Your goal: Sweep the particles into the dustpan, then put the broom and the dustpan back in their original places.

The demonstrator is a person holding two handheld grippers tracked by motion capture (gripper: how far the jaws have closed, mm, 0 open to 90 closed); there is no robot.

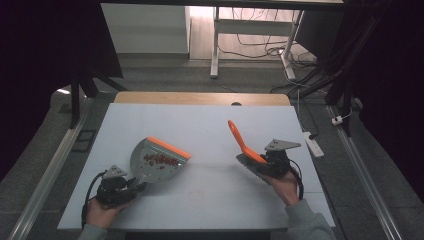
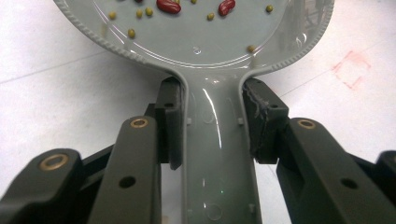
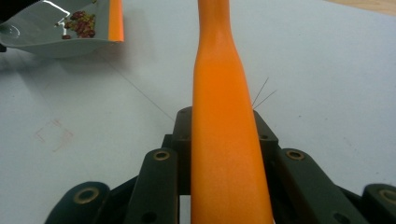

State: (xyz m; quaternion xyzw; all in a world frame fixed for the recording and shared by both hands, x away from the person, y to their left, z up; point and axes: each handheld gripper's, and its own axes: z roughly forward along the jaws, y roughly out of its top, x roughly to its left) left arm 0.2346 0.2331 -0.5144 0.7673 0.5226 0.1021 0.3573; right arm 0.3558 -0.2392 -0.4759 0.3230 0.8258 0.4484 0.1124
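Grey dustpan [image 1: 155,162] with orange lip, near left on the white table [image 1: 210,125], beans [image 1: 159,160] inside, handle clamped between jaws of left gripper [image 1: 135,186]. Orange brush [image 1: 243,142] near right, well apart from dustpan, handle tilted up and away, pinched tight by right gripper [image 1: 264,161].

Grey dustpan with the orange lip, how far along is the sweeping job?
Largely done, by the look of it: red and yellowish beans lie inside the grey plastic dustpan, and I spot none loose on the white table. In hand: the left gripper clamps the pan's handle, the right gripper the orange brush. Left: emptying the pan, probably.
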